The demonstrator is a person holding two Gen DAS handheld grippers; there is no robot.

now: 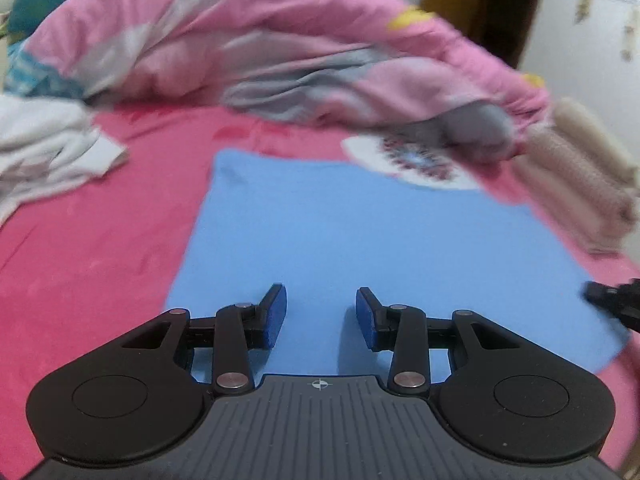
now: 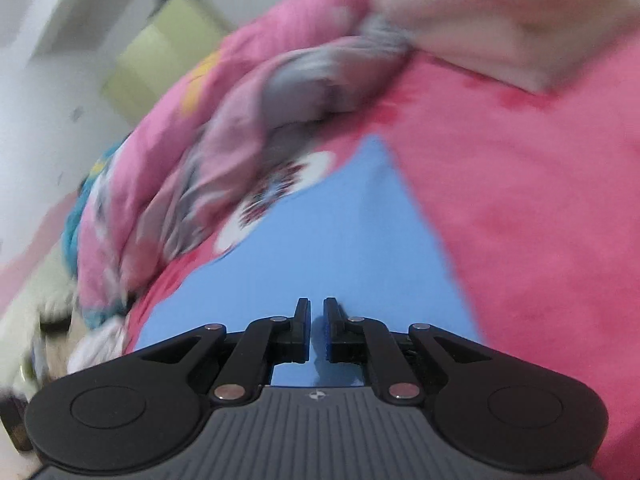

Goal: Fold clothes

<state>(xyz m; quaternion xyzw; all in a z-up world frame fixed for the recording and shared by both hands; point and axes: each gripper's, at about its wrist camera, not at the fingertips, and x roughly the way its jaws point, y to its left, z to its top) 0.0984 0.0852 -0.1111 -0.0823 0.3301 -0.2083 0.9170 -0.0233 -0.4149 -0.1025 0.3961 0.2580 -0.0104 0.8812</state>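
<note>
blue cloth [image 1: 360, 240], smooth and thin-looking, lying flat on the pink bed sheet [image 1: 80, 260], directly under both tools. left tongs [image 1: 320, 316] standing partly apart over the near part of the cloth, nothing between the pads. right tongs [image 2: 317, 330] nearly closed, only a slit left between the pads, nothing seen pinched; cloth visible through the gap below. tip of the right tool also showing at the cloth's right edge in the left view.

risks, judged from this state:
- right tongs closed while over the fabric: no edge can be caught until reopened; pushing down closed likely to drag and wrinkle the flat layer.
- cloth appears already folded into a rectangle; a grip taking only the top layer likely to peel it open instead of folding it.
- grip too deep could catch the bed sheet along with the cloth and pull both.
- both views blurred; exact edge position hard to judge, so a missed edge is possible.

further back: white round patterned patch [image 1: 416, 160] just beyond the cloth's far edge, rumpled pink and grey quilt [image 1: 260, 40] overhanging it; a fold swung far could snag there. white clothes pile [image 1: 44, 144] at left, rolled beige towels [image 1: 580, 184] at right, both clear of the cloth.
</note>
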